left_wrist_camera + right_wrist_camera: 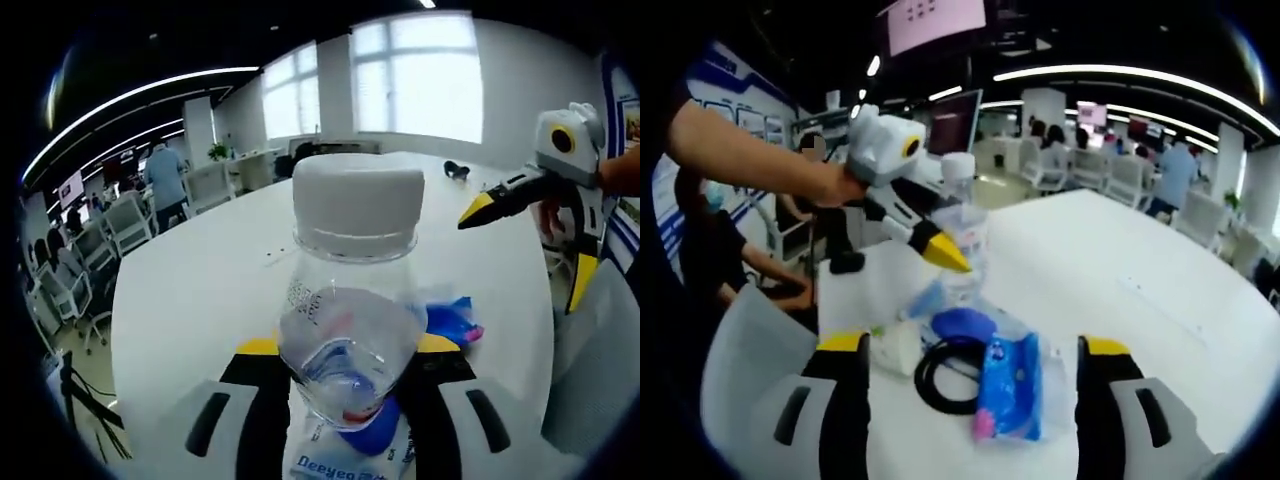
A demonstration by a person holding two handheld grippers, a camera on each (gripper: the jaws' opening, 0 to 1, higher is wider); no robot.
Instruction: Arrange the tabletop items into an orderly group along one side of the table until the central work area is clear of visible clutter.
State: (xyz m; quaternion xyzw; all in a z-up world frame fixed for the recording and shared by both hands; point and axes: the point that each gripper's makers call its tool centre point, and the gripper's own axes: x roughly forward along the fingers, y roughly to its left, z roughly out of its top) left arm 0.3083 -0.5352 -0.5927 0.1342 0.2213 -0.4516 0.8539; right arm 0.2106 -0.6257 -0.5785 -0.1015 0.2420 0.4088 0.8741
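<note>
A clear plastic bottle (pixel 345 340) with a white cap (pixel 357 200) fills the middle of the left gripper view, and my left gripper (pixel 347 346) is shut on it. In the right gripper view that bottle (pixel 968 232) stands upright near the table's edge with the left gripper (pixel 930 240) clamped on it. My right gripper (pixel 974 345) is open over a small pile: a black cable coil (pixel 943 378), a blue packet (pixel 1010 388) and a blue rounded piece (pixel 962 323). The right gripper (pixel 528 252) also hangs open at the right of the left gripper view, above the blue packet (pixel 455 320).
The long white table (pixel 200 290) stretches away bare, apart from a small dark object (pixel 455 170) far off. A white packet (pixel 340 465) lies below the bottle. A pale chair back (pixel 740 370) stands by the table edge, with a seated person (pixel 710 250) behind it. Office chairs (pixel 100 240) line the far side.
</note>
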